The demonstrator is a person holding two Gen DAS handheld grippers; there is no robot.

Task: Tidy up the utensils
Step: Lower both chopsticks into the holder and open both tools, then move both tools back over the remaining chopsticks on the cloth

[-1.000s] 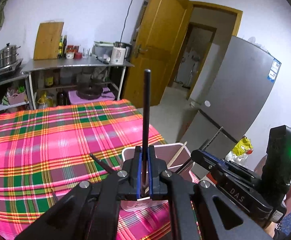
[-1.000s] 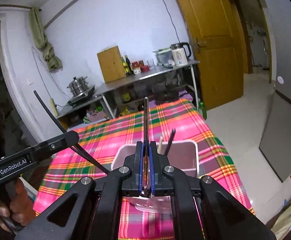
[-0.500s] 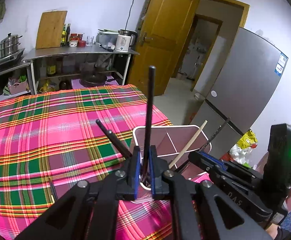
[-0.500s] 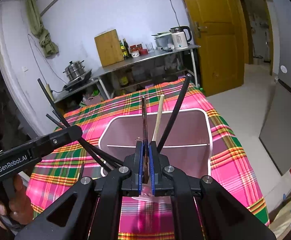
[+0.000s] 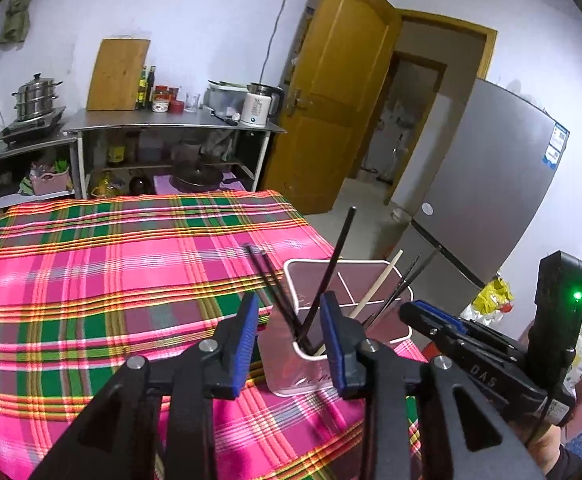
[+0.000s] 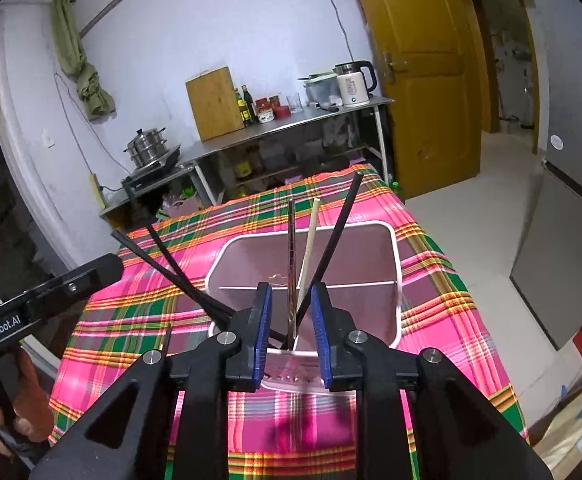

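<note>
Jaws of both grippers spread wide, gripping nothing.
Hovering over pink utensil holder (image 6: pixel 395 268) on plaid table (image 5: pixel 91 280): left gripper (image 5: pixel 289 338), right gripper (image 6: pixel 291 330). Leaning inside the near compartment: black chopsticks (image 6: pixel 337 224), pale wooden chopstick (image 6: pixel 309 248), metal chopstick (image 6: pixel 291 256).

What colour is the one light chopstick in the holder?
Pale cream, the light chopstick shows best in the right wrist view.

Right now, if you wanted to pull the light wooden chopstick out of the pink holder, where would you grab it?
Probably near its top end. The wooden chopstick stands almost upright in the holder, its upper part sticking above the rim. Bring the open right claw down from above; black chopsticks lean close on its right, a metal stick on its left.
</note>
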